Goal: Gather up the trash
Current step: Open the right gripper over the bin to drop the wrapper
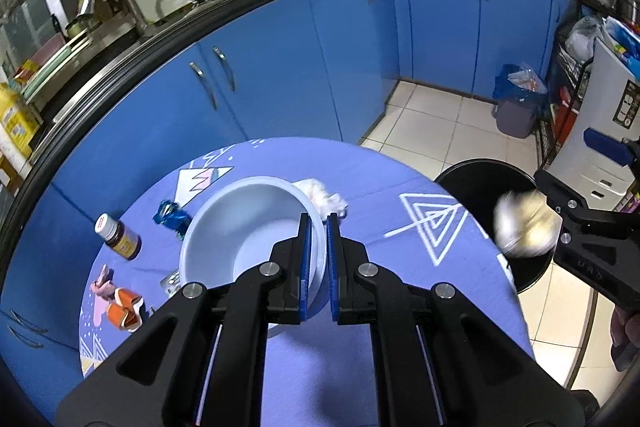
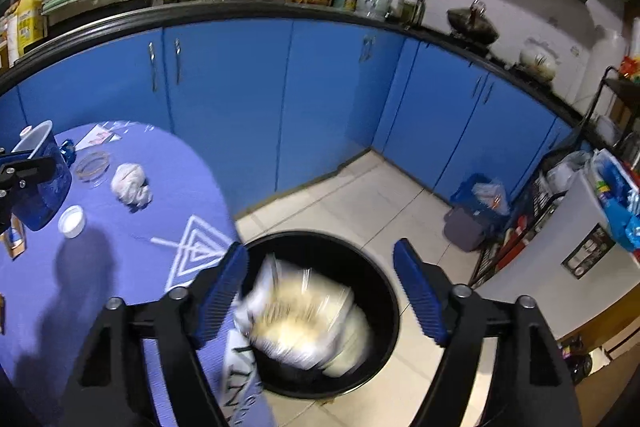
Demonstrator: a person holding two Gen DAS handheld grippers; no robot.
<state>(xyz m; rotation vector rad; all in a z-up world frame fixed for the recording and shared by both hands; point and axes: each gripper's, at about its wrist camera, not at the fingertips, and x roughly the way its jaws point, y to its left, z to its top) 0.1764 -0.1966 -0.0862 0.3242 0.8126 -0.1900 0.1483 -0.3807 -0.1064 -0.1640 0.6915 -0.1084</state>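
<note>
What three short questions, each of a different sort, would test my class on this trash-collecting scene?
1. True or false: the left claw is shut on the white plastic bowl's rim.
2. Where is the blurred white-and-yellow wrapper? A) on the table B) over the round black bin C) in the bowl
3. Fill in: the right claw is ____.

Key: 1 true; 2 B; 3 open.

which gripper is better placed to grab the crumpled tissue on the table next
Right, probably: the right gripper is open over the black bin, while the left gripper is shut on the white bowl rim beside the tissue.
</note>
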